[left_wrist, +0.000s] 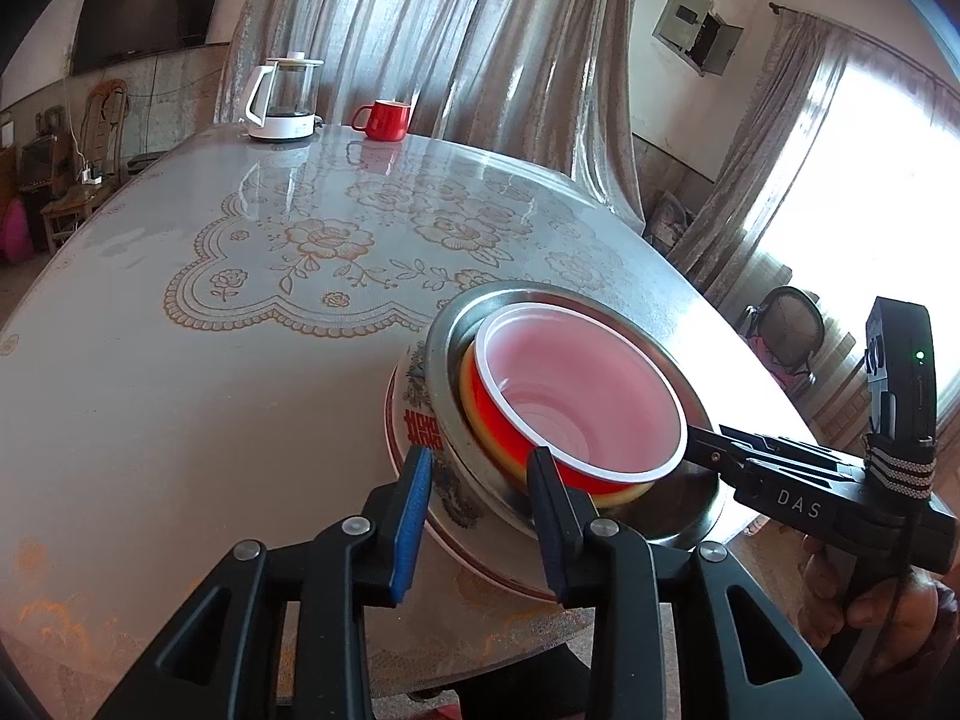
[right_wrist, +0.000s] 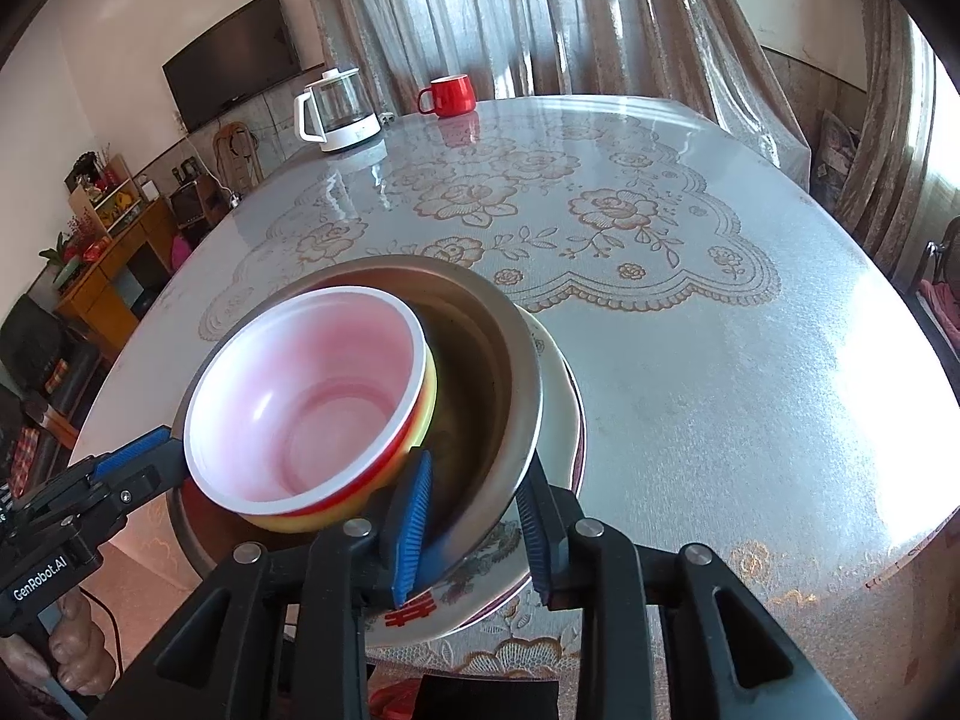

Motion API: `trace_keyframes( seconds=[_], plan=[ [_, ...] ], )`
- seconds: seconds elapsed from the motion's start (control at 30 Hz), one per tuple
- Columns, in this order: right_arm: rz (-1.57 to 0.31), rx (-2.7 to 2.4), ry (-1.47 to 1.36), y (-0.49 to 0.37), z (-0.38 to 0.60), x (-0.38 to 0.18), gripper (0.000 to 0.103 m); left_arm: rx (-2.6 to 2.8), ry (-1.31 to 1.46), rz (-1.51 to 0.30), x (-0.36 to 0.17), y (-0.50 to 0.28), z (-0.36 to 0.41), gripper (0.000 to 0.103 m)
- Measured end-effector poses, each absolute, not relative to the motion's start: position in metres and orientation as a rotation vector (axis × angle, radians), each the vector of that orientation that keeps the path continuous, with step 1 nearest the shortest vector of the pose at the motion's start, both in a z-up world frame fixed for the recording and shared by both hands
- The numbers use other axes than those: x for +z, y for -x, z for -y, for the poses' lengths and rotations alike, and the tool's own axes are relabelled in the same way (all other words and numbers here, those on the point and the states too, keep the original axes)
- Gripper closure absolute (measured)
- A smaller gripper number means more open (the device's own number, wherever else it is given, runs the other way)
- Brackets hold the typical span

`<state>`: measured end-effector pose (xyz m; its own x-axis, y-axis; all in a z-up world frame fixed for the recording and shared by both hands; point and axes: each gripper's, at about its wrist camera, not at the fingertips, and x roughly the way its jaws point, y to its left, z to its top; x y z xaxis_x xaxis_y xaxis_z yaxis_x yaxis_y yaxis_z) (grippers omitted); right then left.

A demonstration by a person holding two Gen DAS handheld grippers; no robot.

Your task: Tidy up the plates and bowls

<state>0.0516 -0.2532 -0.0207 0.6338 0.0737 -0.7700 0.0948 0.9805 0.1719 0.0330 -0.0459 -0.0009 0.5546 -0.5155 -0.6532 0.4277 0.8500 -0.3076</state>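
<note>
Bowls and plates stand nested in one stack at the near edge of the desk (left_wrist: 180, 396), and both my claws sit at its rim. My left claw (left_wrist: 480, 480) straddles the near-left rim of the steel bowl (left_wrist: 441, 372): the blue-padded finger (left_wrist: 414, 516) lies outside, over the plate, and the dark finger (left_wrist: 549, 516) lies inside, beside the red bowl. The jaws stand slightly apart with the rim between them, and the pads do not appear to press on it. My right claw (right_wrist: 474, 516) straddles the same steel bowl's rim (right_wrist: 528, 396) on the opposite side, one blue pad (right_wrist: 414, 516) inside the bowl and the other finger (right_wrist: 540, 528) outside, over the plate; here too the jaws are partly open around the rim rather than clamped.

Inside the steel bowl rests a red bowl (left_wrist: 582, 402) with a white rim and pale pink interior, seated in a yellow bowl (left_wrist: 471, 396) of which only a band shows. The steel bowl sits on a white plate (left_wrist: 408, 402) printed with flowers and a red character; the plate overhangs the desk edge slightly.

Farther out, the desk carries a lace-patterned cover with floral motifs. At its far side stand a white and glass kettle (left_wrist: 282, 99) and a red mug (left_wrist: 384, 119), well apart from the stack. Curtains (left_wrist: 456, 30) hang behind the desk, and a dark television (left_wrist: 150, 6) is mounted on the wall.
</note>
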Motion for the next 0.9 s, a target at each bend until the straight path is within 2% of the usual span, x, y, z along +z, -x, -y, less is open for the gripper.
trace_keyframes(
  seconds=[0.43,0.6,0.77,0.9],
  plan=[
    [-0.817,-0.041,-0.208,-0.028,0.247,-0.013,0.071,-0.384,0.055,-0.739,0.002,-0.021,0.040,0.055],
    [-0.717,-0.095,-0.210,-0.008,0.243,-0.001,0.070,-0.330,0.049,-0.707,0.003,-0.015,0.038,0.048],
    [-0.635,-0.183,-0.182,0.008,0.234,0.008,0.062,-0.303,0.037,-0.653,0.009,-0.004,0.039,0.043],
    [-0.606,-0.244,-0.170,0.016,0.226,0.006,0.060,-0.295,0.040,-0.625,0.013,0.001,0.040,0.034]
  ],
)
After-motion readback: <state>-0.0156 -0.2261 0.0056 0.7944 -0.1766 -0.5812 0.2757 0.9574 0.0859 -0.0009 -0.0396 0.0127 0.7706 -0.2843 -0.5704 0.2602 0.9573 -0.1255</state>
